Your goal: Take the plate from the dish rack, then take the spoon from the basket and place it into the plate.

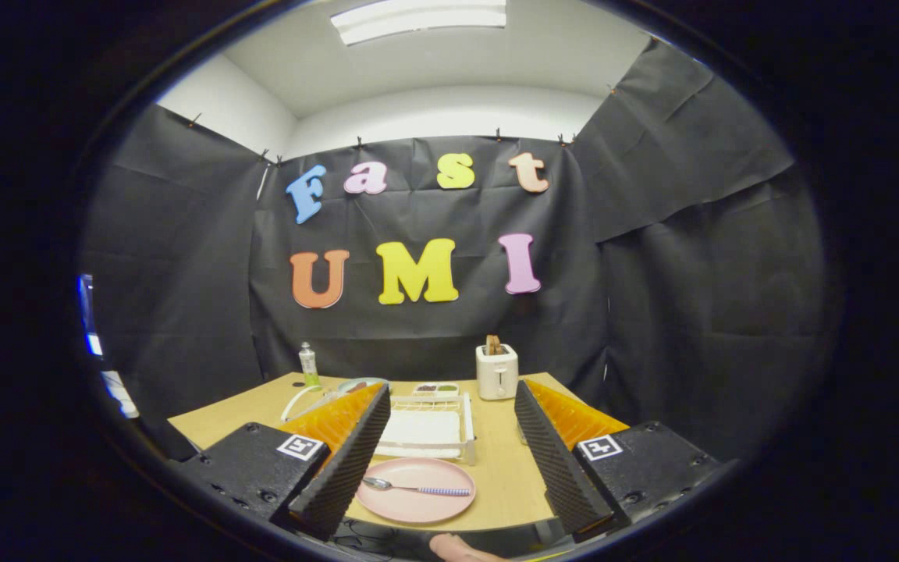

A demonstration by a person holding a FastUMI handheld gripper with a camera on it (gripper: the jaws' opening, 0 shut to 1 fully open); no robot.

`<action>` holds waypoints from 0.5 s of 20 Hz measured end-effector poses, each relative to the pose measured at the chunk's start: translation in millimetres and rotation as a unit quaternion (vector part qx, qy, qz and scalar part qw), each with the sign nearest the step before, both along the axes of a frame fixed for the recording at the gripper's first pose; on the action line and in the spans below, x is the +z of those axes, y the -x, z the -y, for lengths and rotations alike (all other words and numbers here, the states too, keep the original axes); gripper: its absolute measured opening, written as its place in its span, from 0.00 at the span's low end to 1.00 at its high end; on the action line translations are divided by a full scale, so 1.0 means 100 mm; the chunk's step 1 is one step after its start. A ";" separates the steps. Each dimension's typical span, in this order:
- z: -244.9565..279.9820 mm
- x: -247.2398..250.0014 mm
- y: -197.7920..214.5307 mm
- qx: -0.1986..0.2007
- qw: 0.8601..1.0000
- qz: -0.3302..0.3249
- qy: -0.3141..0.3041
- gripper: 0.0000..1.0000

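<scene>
A pink plate (417, 490) lies flat on the wooden table (502, 460), low between my fingers and nearer the left one. A spoon (415, 488) with a striped handle rests across the plate, bowl toward the left finger. Just beyond the plate stands the white dish rack (428, 426), with no dishes in it. My gripper (449, 445) is open, held above the table's near edge, and nothing is between its fingers (348, 453). A white basket handle (299, 400) shows behind the left finger.
A white toaster (496, 371) with toast in it stands at the back of the table. A small bottle (308, 364), a bowl (362, 384) and a tray of small dishes (435, 388) sit along the far side. A person's finger (461, 549) shows below the table edge.
</scene>
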State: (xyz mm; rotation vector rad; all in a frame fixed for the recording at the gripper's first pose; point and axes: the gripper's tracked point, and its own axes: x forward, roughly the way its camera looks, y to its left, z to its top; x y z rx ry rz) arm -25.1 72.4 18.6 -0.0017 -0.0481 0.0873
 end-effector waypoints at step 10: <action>0.11 0.00 0.00 -0.006 1.000 -0.002 -0.008 1.00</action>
